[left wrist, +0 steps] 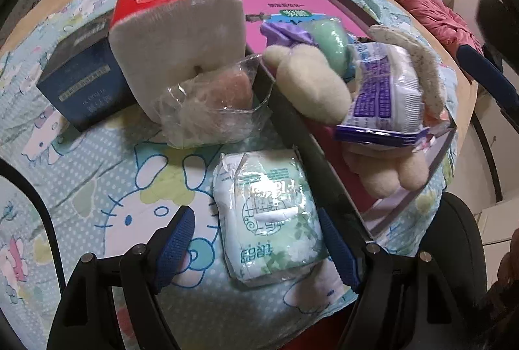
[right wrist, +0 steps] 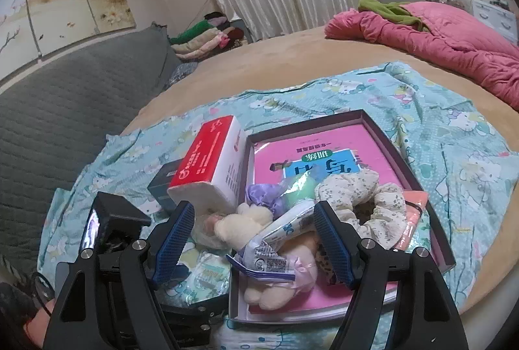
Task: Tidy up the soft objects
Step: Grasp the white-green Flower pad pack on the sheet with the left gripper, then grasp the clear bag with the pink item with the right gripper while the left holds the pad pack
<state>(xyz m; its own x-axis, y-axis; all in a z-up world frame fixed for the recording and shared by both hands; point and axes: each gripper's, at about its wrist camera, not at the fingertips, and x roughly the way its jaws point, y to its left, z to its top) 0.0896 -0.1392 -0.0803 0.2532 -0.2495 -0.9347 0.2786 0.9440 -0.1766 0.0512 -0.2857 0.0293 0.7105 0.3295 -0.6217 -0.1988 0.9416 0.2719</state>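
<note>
A green-and-white tissue pack (left wrist: pixel 269 220) lies flat on the Hello Kitty cloth (left wrist: pixel 129 175). My left gripper (left wrist: pixel 256 249) points down at it, open, one finger on each side of the pack, with a gap at the left pad (left wrist: pixel 176 243). The pack also shows in the right wrist view as a pale packet (right wrist: pixel 207 278). My right gripper (right wrist: pixel 254 243) hangs open over the near end of the dark shallow box (right wrist: pixel 418 175). Below it sit a cream plush toy (right wrist: pixel 240 227) and a purple-and-white packet (right wrist: pixel 275 239), neither gripped. A floral scrunchie (right wrist: pixel 373 197) lies beside them.
A red-and-white tissue block (left wrist: pixel 175 26) leans against a dark blue carton (left wrist: pixel 81 81), with a clear bag (left wrist: pixel 211 110) in front of it. A pink book (right wrist: pixel 324 155) lines the box. A pink quilt (right wrist: pixel 438 35) and folded clothes (right wrist: pixel 201 39) lie further back.
</note>
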